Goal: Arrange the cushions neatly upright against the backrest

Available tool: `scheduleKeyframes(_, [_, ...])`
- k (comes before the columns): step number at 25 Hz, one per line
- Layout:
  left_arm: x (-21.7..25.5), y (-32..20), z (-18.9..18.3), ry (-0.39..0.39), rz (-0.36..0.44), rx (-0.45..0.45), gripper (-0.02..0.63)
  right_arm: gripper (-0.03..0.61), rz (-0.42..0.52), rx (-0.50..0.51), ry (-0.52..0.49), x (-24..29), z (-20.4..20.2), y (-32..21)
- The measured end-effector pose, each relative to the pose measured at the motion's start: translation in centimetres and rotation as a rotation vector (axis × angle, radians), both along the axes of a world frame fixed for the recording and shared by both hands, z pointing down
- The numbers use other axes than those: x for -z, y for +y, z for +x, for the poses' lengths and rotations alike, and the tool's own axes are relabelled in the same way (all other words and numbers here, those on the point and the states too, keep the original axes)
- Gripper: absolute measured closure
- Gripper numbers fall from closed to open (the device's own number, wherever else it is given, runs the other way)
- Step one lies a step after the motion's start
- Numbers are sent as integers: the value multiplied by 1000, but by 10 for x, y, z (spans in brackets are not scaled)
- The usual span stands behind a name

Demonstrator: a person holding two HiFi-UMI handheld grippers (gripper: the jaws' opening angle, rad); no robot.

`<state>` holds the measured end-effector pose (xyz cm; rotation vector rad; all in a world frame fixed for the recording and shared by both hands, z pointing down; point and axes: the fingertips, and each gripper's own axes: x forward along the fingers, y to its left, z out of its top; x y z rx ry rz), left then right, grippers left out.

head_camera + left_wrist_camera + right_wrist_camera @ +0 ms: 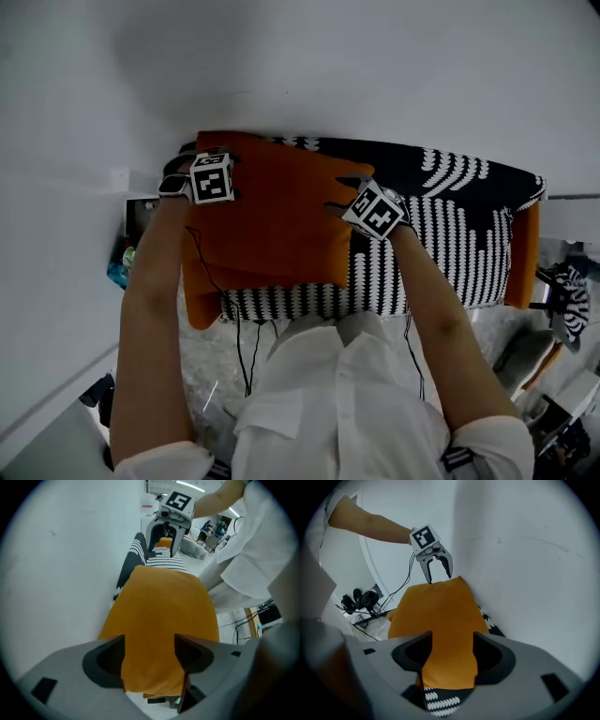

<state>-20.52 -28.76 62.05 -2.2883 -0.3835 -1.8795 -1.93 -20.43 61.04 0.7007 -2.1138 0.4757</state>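
Orange cushion stands at the 9 o'clock end of the black-and-white sofa, its top edge close to the white wall at 12 o'clock. My left tongs are spread wide over one top corner and my right tongs wide over the other. Fabric fills both gaps, unclamped. A second orange shape sits at the sofa's 3 o'clock end, with mottled grey floor at 6 o'clock.

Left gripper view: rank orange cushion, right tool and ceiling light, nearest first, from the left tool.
1. The orange cushion, between the left tool's jaws.
2. The right tool, at the cushion's far end.
3. The ceiling light, top, far beyond.
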Motion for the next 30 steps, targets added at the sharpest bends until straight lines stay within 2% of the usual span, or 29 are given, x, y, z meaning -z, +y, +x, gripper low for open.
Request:
scheduleKeyframes(4, [-22, -15, -6, -85, 5, -23, 288, 295, -53, 23, 53, -33, 1, -17])
scheduleKeyframes(10, [-58, -23, -8, -186, 69, -57, 288, 295, -124, 110, 168, -81, -9, -22])
scheduleKeyframes(14, [-76, -22, -8, -174, 86, -46, 288, 297, -135, 135, 217, -99, -13, -23])
scheduleKeyframes(18, [-78, -22, -9, -152, 107, -41, 290, 323, -146, 144, 213, -102, -19, -23])
scheduleKeyframes(21, [-76, -18, -9, -144, 106, -23, 365, 436, -169, 135, 209, -100, -20, -19])
scheduleKeyframes(23, [-72, -17, -9, -126, 103, 11, 479, 495, -180, 133, 213, -97, -20, -14])
scheduleKeyframes(25, [-65, -23, -9, -108, 113, 40, 561, 534, -162, 134, 224, -92, -20, -20])
scheduleKeyframes(27, [-60, -21, -11, -104, 113, 56, 586, 559, -147, 133, 230, -87, -21, -17])
scheduleKeyframes(30, [-51, -19, -11, -105, 110, 73, 589, 565, -125, 120, 229, -77, -21, -13])
